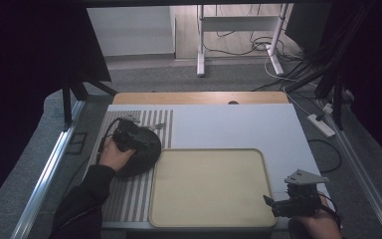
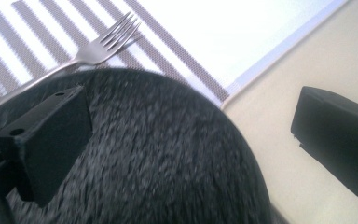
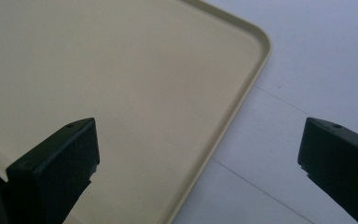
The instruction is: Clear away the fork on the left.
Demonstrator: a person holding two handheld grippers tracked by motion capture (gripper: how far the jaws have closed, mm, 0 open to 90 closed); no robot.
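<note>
Left side: striped grey-and-white placemat (image 1: 129, 196) lies on the white tabletop (image 1: 238, 124), left of the tray. On it sits a round dark speckled plate (image 1: 146, 149), its right edge right at the tray's left rim; whether they touch I cannot tell.

Left gripper (image 1: 129, 133) is over the plate's far-left part, with the person's left hand (image 1: 113, 155) wrapped around it from behind. In the left gripper view the jaws are spread wide: one jaw is above the plate surface (image 2: 158, 158), the other out over the tray's beige (image 2: 307, 60). Nothing between them is pinched.

A silver metal fork (image 2: 103, 44) lies on the placemat just past the plate's far rim, with the tines pointing away from the plate. The handle runs along the rim.

Centre: large beige rectangular plastic tray (image 1: 209, 186) with rounded corners, at the near half of the table.

Right: right gripper (image 1: 278, 205) hovers at the tray's near-right corner, held by the right hand (image 1: 323, 224). In the right gripper view its jaws are wide apart and straddle the tray rim (image 3: 242, 88): one is over the tray, the other over the white tabletop (image 3: 317, 56). It holds nothing.
</note>
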